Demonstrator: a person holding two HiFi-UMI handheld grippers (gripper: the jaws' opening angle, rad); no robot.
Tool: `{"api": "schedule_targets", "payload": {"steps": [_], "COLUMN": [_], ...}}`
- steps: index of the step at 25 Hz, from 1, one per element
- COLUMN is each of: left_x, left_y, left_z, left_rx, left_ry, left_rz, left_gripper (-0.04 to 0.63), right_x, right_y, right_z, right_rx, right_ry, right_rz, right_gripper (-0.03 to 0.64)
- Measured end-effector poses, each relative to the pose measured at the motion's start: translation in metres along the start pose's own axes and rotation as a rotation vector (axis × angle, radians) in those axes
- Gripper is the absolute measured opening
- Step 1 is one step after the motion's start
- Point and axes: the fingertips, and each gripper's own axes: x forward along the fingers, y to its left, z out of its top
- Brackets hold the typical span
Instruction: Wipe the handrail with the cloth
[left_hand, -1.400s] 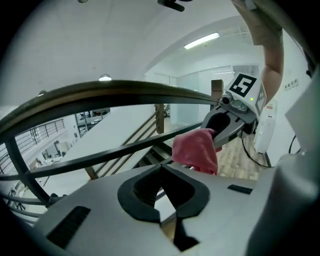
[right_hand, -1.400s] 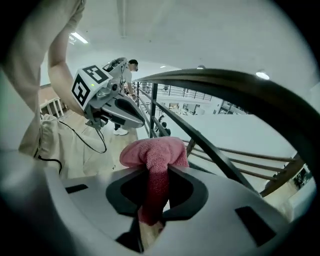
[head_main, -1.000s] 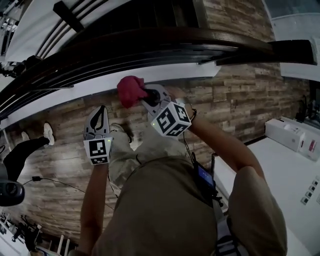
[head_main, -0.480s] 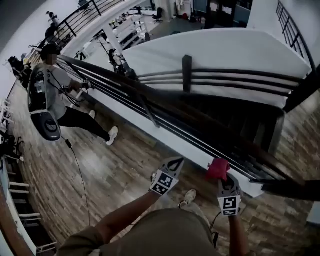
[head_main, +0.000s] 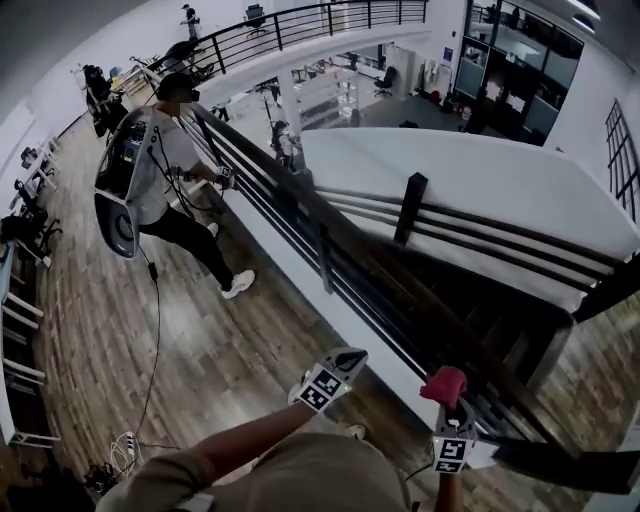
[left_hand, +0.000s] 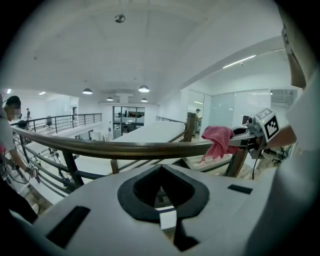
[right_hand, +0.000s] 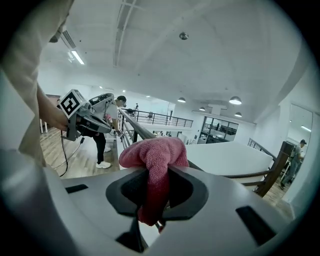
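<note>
A dark wooden handrail (head_main: 345, 235) runs from the upper left to the lower right over black bars. My right gripper (head_main: 447, 402) is shut on a pink cloth (head_main: 444, 384) and holds it at the rail's near stretch. In the left gripper view the cloth (left_hand: 219, 140) hangs against the handrail (left_hand: 125, 149), with the right gripper (left_hand: 252, 134) behind it. In the right gripper view the cloth (right_hand: 155, 155) bulges out of the right gripper (right_hand: 157, 170) and the handrail (right_hand: 137, 129) recedes beyond it. My left gripper (head_main: 350, 354) is shut and empty, on the floor side of the rail; its tips (left_hand: 161, 166) sit just below it.
A person (head_main: 150, 170) carrying equipment stands at the rail farther along. A dark post (head_main: 410, 208) and a second railing border the stairwell beyond a white ledge (head_main: 290, 270). A cable (head_main: 150, 330) lies on the wood floor. Desks and another railing fill the far background.
The head view has swung from straight down at the floor up along the railing. Both grippers now sit low in the view. The cloth stays in the right gripper.
</note>
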Motion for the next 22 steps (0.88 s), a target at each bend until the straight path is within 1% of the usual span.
{"api": "schedule_targets", "payload": {"steps": [4, 8, 12, 14, 17, 20, 22], "left_x": [0.008, 0.02, 0.057, 0.071, 0.076, 0.08, 0.087], "left_y": [-0.003, 0.007, 0.022, 0.04, 0.062, 0.071, 0.084], "left_z": [0.01, 0.029, 0.03, 0.033, 0.04, 0.052, 0.054], "left_rx": [-0.016, -0.039, -0.032, -0.02, 0.0, 0.018, 0.03], "left_ry": [-0.019, -0.031, -0.029, -0.017, 0.003, -0.009, -0.012], "left_rz": [0.028, 0.038, -0.015, -0.041, -0.06, -0.073, -0.081], "left_gripper": [0.017, 0.017, 0.017, 0.017, 0.017, 0.017, 0.017], "right_x": [-0.008, -0.003, 0.027, 0.046, 0.057, 0.064, 0.08], "right_y": [-0.02, -0.033, -0.044, -0.044, -0.04, -0.043, -0.037], "right_z": [-0.002, 0.004, -0.005, 0.004, 0.027, 0.032, 0.034], "right_rx": [0.025, 0.068, 0.057, 0.068, 0.066, 0.065, 0.071], "right_ry": [-0.009, 0.0, 0.029, 0.029, 0.031, 0.041, 0.043], "right_rz": [-0.013, -0.015, -0.033, -0.043, -0.052, -0.071, -0.061], "right_gripper": [0.074, 0.074, 0.074, 0.074, 0.074, 0.074, 0.074]}}
